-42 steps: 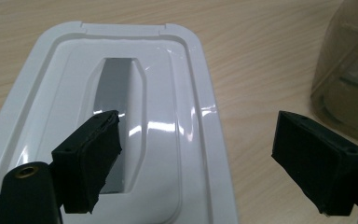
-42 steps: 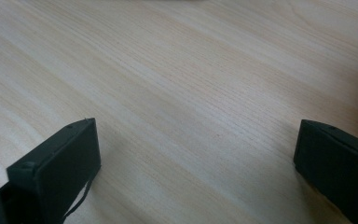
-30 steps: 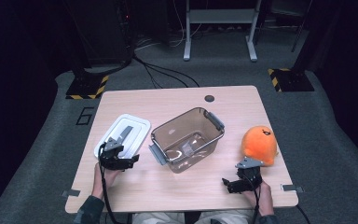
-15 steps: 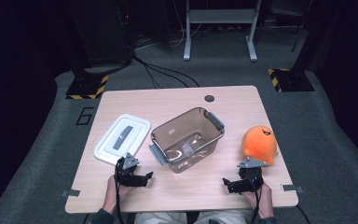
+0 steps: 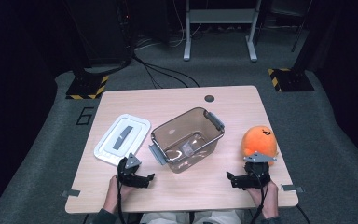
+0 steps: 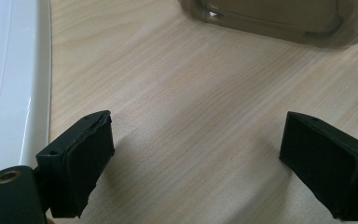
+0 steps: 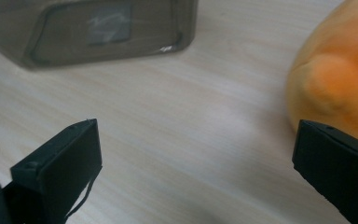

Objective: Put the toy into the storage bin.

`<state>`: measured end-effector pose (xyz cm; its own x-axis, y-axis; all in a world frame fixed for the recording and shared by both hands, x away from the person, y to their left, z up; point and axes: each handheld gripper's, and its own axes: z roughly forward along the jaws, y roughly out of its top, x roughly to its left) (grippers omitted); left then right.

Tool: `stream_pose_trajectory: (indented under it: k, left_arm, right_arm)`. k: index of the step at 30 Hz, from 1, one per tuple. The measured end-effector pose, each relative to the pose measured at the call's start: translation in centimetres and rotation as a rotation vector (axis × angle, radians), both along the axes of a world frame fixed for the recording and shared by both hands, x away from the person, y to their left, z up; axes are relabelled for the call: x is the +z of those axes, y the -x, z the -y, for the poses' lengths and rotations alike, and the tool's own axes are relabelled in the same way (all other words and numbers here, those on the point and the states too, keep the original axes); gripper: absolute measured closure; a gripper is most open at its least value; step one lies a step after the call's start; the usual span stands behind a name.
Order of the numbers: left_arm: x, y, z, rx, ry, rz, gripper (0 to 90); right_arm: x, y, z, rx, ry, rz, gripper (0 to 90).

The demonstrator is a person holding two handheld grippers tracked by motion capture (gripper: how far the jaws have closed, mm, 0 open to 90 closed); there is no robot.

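A clear brownish container point(image 5: 188, 140) with grey latches stands open mid-table; its white lid point(image 5: 122, 139) lies flat to its left. An orange plush toy point(image 5: 259, 141) sits at the right. My left gripper point(image 5: 148, 180) rests low by the front edge, just below the lid's near corner, open; its jaws have just been opening with only bare wood between them point(image 6: 196, 163). The lid's rim point(image 6: 9, 70) and the container's base point(image 6: 279, 18) lie ahead of it. My right gripper point(image 5: 230, 180) is open and holds nothing point(image 7: 196, 163), with the plush point(image 7: 340, 79) beside its right jaw and the container point(image 7: 93, 28) ahead.
The wooden table point(image 5: 177, 98) has a dark round hole point(image 5: 209, 98) near its far edge. Striped stand feet point(image 5: 87, 87) point(image 5: 290, 80), cables and a metal frame point(image 5: 219, 28) are on the grey floor behind. Bare wood lies between the grippers along the front edge.
My left gripper has come off the lid's near end and drawn back and rightward to the front edge, then held still. The right gripper has risen a little.
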<state>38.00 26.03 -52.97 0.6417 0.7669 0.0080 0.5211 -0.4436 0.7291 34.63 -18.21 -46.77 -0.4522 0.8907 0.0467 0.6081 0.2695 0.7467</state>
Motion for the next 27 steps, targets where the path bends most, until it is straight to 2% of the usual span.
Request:
stream_pose_trajectory:
  k: [7,13,16,18,23,27]
  left_arm:
    - [0.0,0.0,0.0,0.0,0.001,-0.001,9.1]
    - [0.0,0.0,0.0,0.002,0.004,-0.002,9.1]
    - [0.0,0.0,0.0,0.003,0.004,-0.002,9.1]
    - [-0.1,0.0,0.1,0.006,0.01,-0.002,9.1]
    - [0.0,0.1,0.1,0.005,0.008,-0.003,9.1]
    - [0.0,0.0,0.0,0.002,0.004,0.0,9.1]
  right_arm:
    - [2.9,-0.9,1.7,-0.104,0.015,0.035,0.6]
    - [4.1,-2.5,3.1,-0.19,0.023,0.052,0.0]
    - [4.3,-3.6,3.8,-0.235,0.018,0.046,0.3]
    - [4.4,-4.4,4.3,-0.27,0.034,0.039,0.2]
    - [4.3,-6.3,5.6,-0.343,0.035,-0.001,0.0]
    - [4.1,-7.7,6.3,-0.366,0.009,-0.039,0.0]
